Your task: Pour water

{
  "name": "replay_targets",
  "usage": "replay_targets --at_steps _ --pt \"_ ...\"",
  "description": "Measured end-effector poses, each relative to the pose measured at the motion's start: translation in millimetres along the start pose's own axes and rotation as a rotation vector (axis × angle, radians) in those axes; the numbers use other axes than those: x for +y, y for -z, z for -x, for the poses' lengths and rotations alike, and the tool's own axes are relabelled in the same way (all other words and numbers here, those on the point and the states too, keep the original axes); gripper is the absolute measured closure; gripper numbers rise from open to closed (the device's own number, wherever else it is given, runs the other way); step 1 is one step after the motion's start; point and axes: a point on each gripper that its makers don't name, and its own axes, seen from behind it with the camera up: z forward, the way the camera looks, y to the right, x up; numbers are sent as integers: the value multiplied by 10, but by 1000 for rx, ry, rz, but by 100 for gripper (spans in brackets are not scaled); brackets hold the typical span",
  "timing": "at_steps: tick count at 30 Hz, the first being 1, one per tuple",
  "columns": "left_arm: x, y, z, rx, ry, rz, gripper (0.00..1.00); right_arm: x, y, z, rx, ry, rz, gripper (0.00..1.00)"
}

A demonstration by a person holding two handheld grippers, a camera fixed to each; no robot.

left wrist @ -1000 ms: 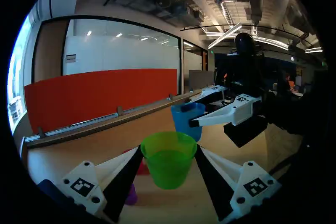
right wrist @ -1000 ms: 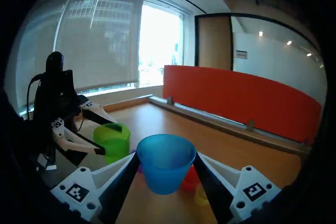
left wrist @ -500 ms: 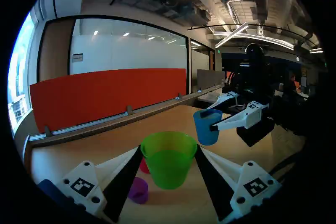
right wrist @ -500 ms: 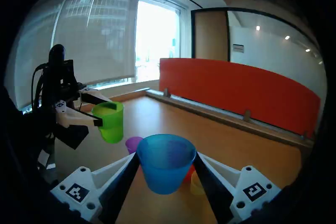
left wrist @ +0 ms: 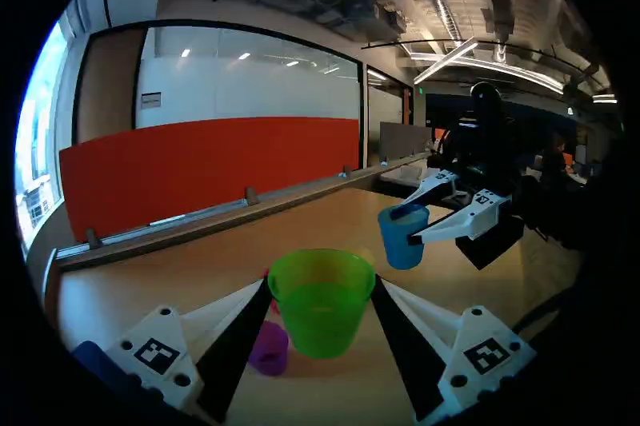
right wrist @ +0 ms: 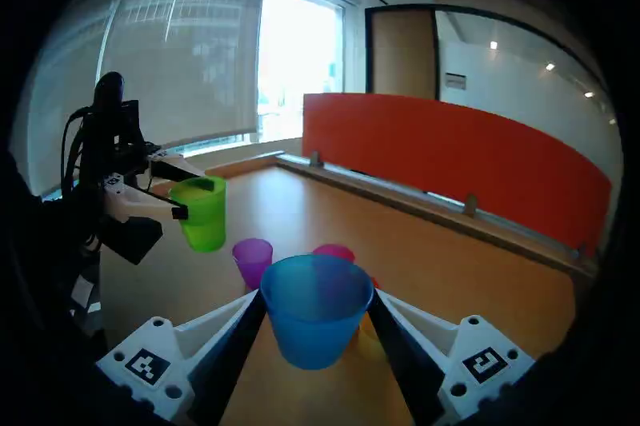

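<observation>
**Left gripper view, lower centre:** my left jaws pinch the green cup (left wrist: 322, 302) by its sides. It is upright and raised above the counter (left wrist: 200, 266).

**Same view, right of centre:** my right jaws hold the blue cup (left wrist: 402, 236) upright, well apart from the green one. Bare wood lies between them.

**Right gripper view, lower centre:** the blue cup is pressed between both right fingers. At middle left the green cup hangs level in the left jaws, which reach in from the left edge.

A purple cup (right wrist: 253, 260) and a pink cup (right wrist: 334, 252) stand on the counter just beyond the blue cup's rim.

**Edges:** a rail (left wrist: 208, 218) under an orange screen (left wrist: 208, 162) closes the counter's far side. A window (right wrist: 296, 74) fills the upper centre.

The hands behind the jaws are in shadow, so I cannot tell their grip.
</observation>
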Motion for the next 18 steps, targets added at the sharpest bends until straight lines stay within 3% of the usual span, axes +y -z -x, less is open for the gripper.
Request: replay_targets --at_steps 18 --pt "54 -173 569 -81 30 40 12 52 -226 586 -128 35 -43 8"
